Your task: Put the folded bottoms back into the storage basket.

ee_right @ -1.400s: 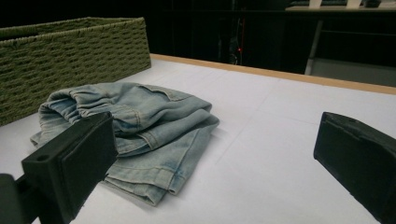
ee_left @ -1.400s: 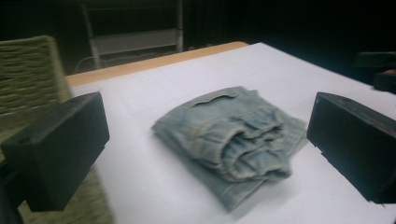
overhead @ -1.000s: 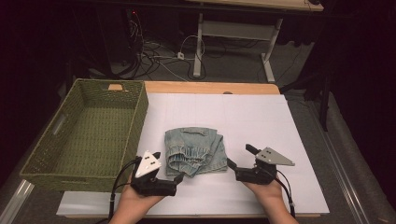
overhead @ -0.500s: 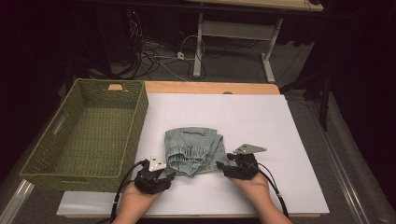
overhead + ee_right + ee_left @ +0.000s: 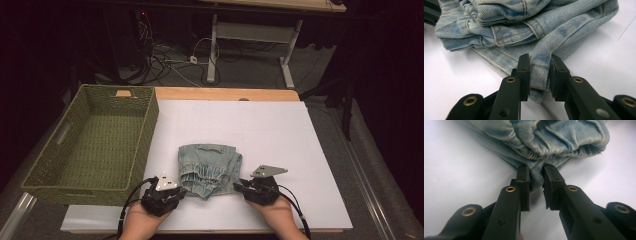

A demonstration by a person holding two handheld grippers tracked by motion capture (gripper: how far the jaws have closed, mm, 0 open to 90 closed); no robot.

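The folded jeans (image 5: 210,167) are faded, twilled denim cloth with stitched seams and a gathered, slightly frayed edge. The basket (image 5: 145,135) is coarse green woven fibre. The table sheet (image 5: 280,135) looks smooth, matt white, over a wooden tabletop (image 5: 225,94). Both grippers' jaws are matt black plastic with brass-coloured rivets.

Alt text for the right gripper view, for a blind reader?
The right claw pinches a hemmed edge of folded, faded blue denim, its two black jaws closed on the cloth. The garment lies on a white table surface.
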